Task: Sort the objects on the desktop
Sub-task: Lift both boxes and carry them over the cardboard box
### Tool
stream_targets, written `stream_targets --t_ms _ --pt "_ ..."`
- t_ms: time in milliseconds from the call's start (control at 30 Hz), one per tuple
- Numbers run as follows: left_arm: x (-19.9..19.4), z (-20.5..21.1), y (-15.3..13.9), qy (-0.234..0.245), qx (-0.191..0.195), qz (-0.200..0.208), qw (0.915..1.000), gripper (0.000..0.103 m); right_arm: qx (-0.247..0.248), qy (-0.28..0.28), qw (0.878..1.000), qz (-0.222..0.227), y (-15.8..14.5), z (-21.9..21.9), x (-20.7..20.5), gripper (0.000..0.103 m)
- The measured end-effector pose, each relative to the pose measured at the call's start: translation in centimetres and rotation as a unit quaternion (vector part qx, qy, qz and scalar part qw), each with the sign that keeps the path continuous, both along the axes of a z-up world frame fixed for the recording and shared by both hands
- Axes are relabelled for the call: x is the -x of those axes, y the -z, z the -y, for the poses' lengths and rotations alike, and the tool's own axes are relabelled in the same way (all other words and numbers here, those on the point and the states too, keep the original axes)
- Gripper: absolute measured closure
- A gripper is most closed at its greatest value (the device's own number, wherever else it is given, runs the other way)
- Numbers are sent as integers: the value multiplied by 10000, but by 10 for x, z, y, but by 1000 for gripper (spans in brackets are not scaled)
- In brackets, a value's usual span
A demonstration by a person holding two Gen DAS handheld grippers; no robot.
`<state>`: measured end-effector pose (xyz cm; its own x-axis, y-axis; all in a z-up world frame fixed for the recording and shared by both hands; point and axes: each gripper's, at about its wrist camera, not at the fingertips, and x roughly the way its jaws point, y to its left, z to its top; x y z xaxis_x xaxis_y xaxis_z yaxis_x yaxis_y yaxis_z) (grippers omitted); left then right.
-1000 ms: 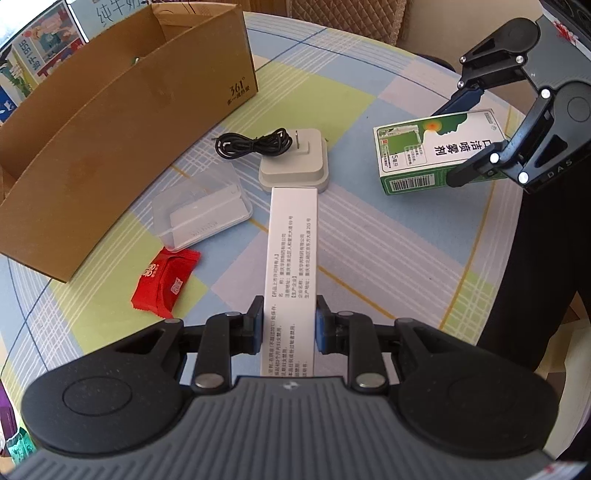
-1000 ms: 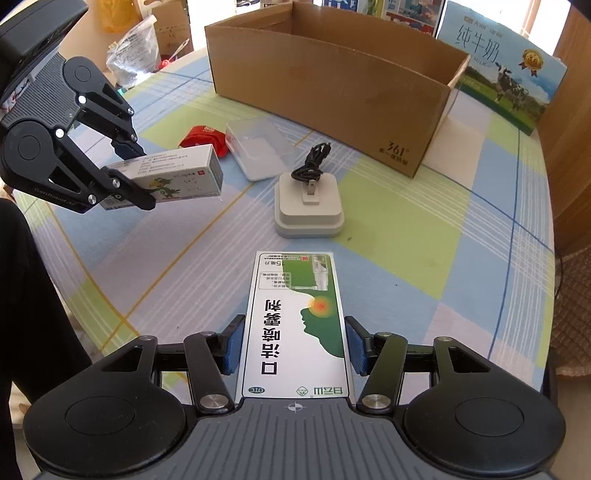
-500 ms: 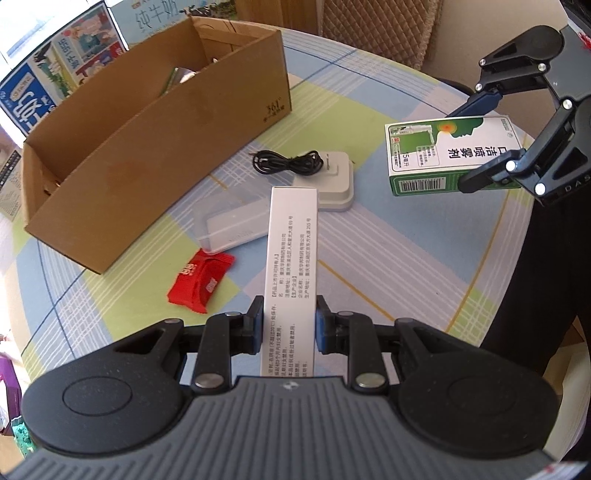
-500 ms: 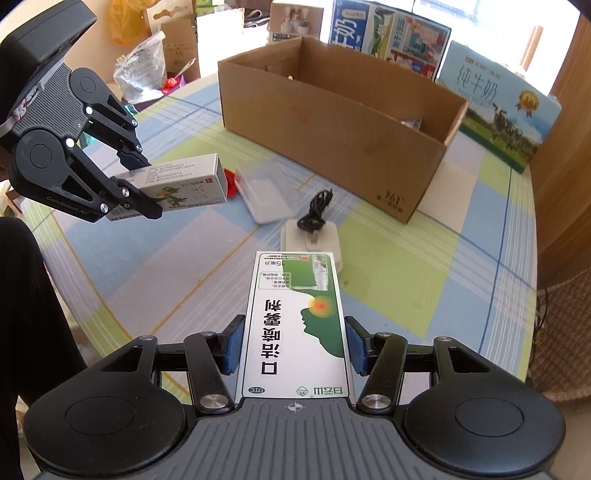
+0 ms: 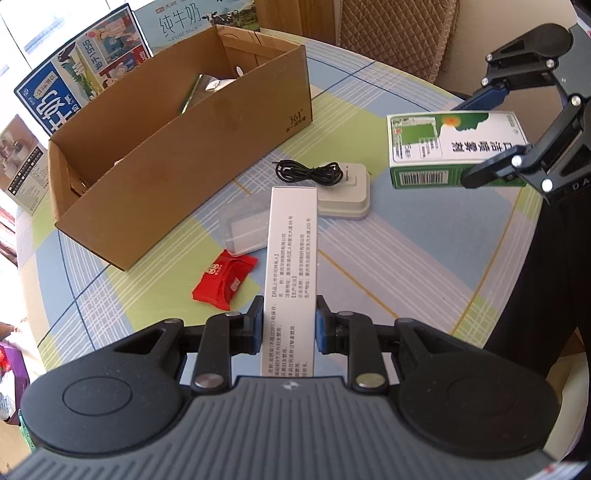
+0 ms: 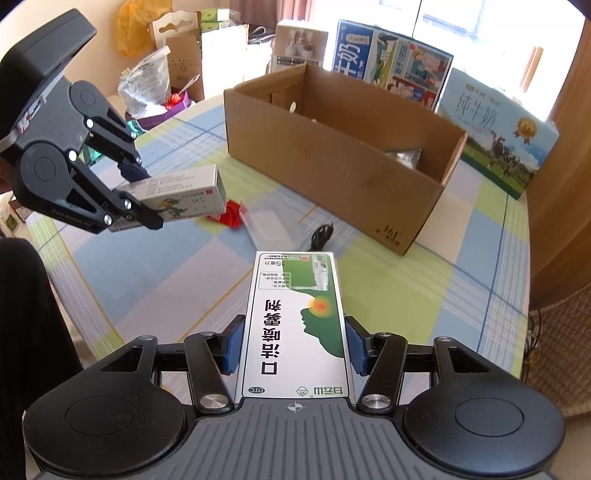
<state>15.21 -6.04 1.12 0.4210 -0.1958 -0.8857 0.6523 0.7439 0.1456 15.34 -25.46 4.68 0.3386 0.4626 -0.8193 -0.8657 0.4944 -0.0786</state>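
Observation:
My left gripper (image 5: 289,325) is shut on a long white medicine box (image 5: 291,266) and holds it above the table; it also shows in the right wrist view (image 6: 173,195). My right gripper (image 6: 294,347) is shut on a green-and-white spray box (image 6: 295,321), which the left wrist view shows raised at the right (image 5: 454,147). An open cardboard box (image 5: 177,147) stands at the back with items inside. A white charger with a black cable (image 5: 343,192), a clear plastic case (image 5: 245,230) and a red packet (image 5: 223,278) lie on the table.
Milk cartons (image 6: 495,129) stand behind the cardboard box (image 6: 332,158). The round table has a checked cloth (image 5: 388,266). A chair back (image 5: 391,33) is beyond the table. Bags and boxes (image 6: 155,88) sit at the far left.
Both grippers have risen and pulled back with their boxes, so the table objects look smaller and the inside of the cardboard box has come into view.

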Motion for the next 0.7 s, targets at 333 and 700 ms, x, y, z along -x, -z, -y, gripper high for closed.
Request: stream_targets --t_ms 333,700 --pt "-16 -2 -14 -147 110 129 9997 81 -119 -16 9997 199 -21 -11 -14 51" --pt "-65 -8 -46 -350 241 403 9983 81 -448 36 9978 479 -58 -36 -52 51"
